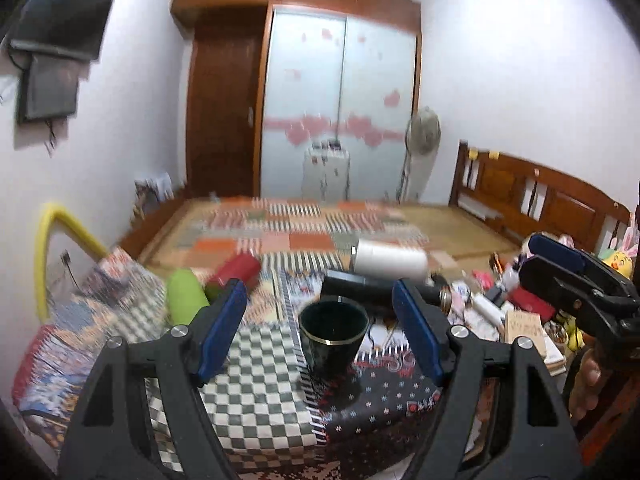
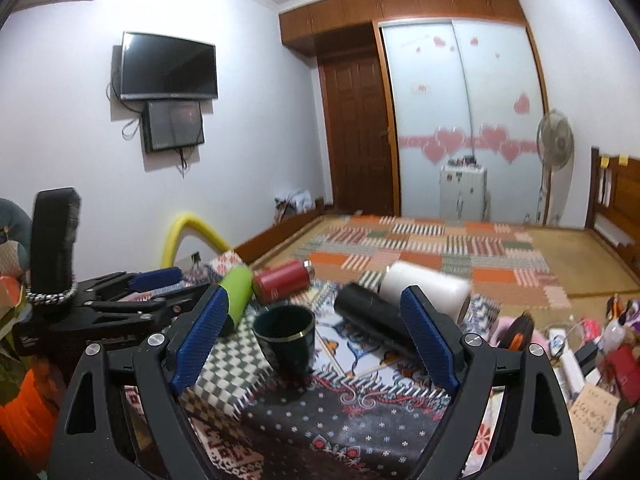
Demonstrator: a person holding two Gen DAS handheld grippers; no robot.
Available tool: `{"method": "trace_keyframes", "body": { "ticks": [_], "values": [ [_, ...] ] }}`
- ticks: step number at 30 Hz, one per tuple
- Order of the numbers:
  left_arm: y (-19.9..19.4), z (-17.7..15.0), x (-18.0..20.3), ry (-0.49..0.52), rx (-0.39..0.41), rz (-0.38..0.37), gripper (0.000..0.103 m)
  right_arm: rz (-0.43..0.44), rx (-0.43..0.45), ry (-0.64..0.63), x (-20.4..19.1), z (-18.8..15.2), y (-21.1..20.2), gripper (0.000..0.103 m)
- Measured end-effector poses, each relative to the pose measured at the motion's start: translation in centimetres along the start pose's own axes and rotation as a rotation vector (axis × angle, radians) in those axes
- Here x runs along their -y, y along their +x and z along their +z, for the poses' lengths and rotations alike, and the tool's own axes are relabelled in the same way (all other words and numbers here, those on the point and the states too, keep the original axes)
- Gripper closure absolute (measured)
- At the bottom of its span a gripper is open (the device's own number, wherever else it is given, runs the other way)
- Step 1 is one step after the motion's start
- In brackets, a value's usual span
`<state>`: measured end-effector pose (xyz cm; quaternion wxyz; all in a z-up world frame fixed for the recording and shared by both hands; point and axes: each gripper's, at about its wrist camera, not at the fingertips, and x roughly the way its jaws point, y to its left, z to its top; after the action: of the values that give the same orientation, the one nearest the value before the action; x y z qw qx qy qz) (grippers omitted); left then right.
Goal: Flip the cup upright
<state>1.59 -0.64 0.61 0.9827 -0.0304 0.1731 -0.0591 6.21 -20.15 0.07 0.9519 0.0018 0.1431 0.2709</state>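
Note:
A dark green cup with a thin gold rim stands upright, mouth up, on the patterned cloth; it also shows in the right wrist view. My left gripper is open, its blue pads on either side of the cup and apart from it. My right gripper is open and empty, with the cup just ahead between its pads. The right gripper shows at the right edge of the left wrist view. The left gripper shows at the left of the right wrist view.
Behind the cup lie a black bottle, a white bottle, a red bottle and a green bottle. Cluttered small items lie to the right. A yellow foam tube arches at the left.

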Motion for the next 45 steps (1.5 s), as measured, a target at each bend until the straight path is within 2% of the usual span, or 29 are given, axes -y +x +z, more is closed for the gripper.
{"method": "trace_keyframes", "body": {
  "ticks": [6, 10, 13, 21, 45],
  "values": [
    [-5.0, 0.6, 0.9, 0.011, 0.135, 0.033, 0.026, -0.008, 0.089, 0.001, -1.9, 0.8, -3.0, 0.007],
    [-7.2, 0.4, 0.8, -0.001, 0.192, 0.065, 0.013, -0.039, 0.15, -0.007, -3.2, 1.1, -4.8, 0.004],
    [-8.4, -0.1, 1.0, 0.005, 0.232, 0.097, 0.007, -0.058, 0.179, -0.008, -3.7, 1.1, -5.6, 0.0],
    [-9.6, -0.8, 1.8, 0.03, 0.259, 0.111, 0.0, -0.073, 0.186, 0.0, -4.3, 0.0, -6.0, 0.0],
    [-9.4, -1.3, 1.6, 0.024, 0.242, 0.117, 0.0, -0.069, 0.171, 0.005, -4.3, -0.5, -6.7, 0.0]
  ]
}}
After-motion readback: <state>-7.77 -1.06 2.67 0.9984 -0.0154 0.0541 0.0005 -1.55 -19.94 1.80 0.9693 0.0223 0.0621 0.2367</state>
